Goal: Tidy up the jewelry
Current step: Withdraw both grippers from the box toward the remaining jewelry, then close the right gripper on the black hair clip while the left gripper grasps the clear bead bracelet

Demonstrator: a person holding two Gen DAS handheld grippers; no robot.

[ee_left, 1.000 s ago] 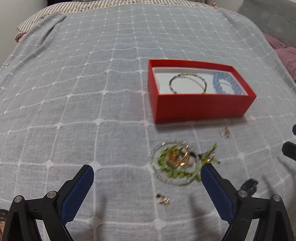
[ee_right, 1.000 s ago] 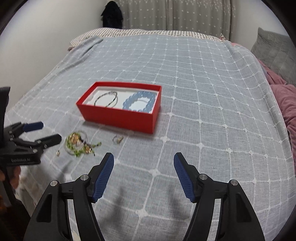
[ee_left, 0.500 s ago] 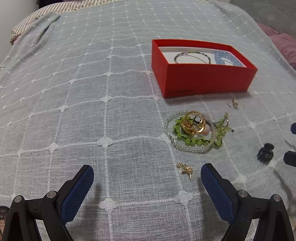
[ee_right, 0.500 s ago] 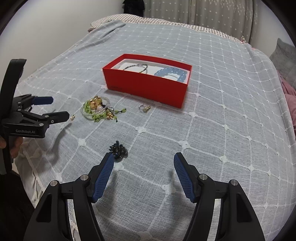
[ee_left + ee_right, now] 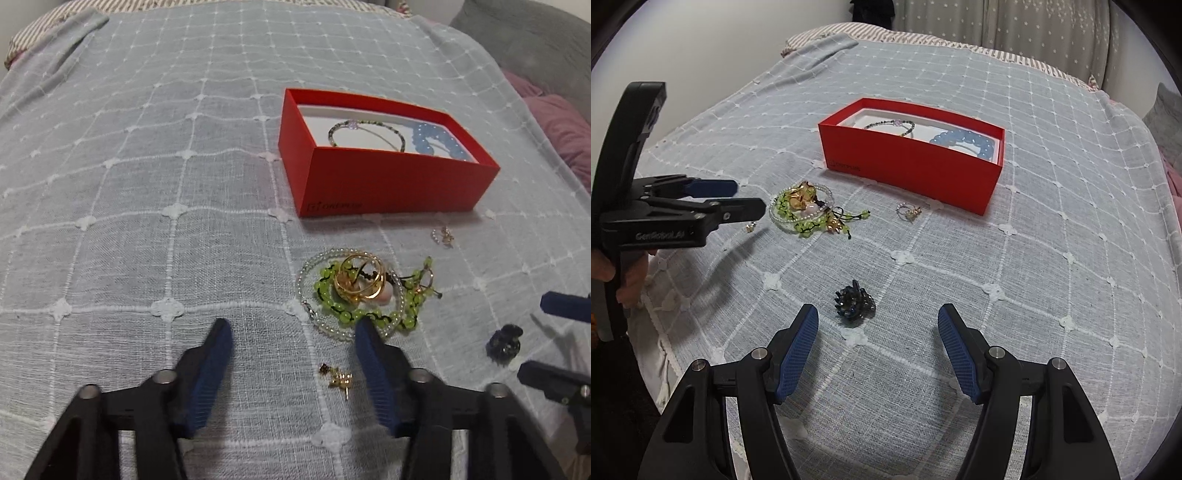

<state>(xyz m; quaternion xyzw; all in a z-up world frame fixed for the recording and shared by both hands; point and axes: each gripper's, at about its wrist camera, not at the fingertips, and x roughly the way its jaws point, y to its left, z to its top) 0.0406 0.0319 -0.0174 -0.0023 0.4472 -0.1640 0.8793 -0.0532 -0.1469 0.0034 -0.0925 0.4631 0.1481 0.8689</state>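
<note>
Left wrist view: the left gripper gapes, holding nothing, above a small gold earring; beyond lie tangled bracelets and the red box. The right gripper, equally spread and empty, hovers near a dark hair claw.

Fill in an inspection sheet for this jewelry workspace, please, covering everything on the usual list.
Surface: grey checked bedspread, wrinkled.
Job's things: open red box holding a thin beaded bracelet and a blue bead bracelet; tangled pile of green beads and gold rings; small gold earring; small ring charm; dark hair claw.
Clutter: nothing seen.
Grippers: left gripper open near the earring; right gripper open near the claw.
Cables: nothing seen.
Surroundings: striped pillow, curtain.
</note>
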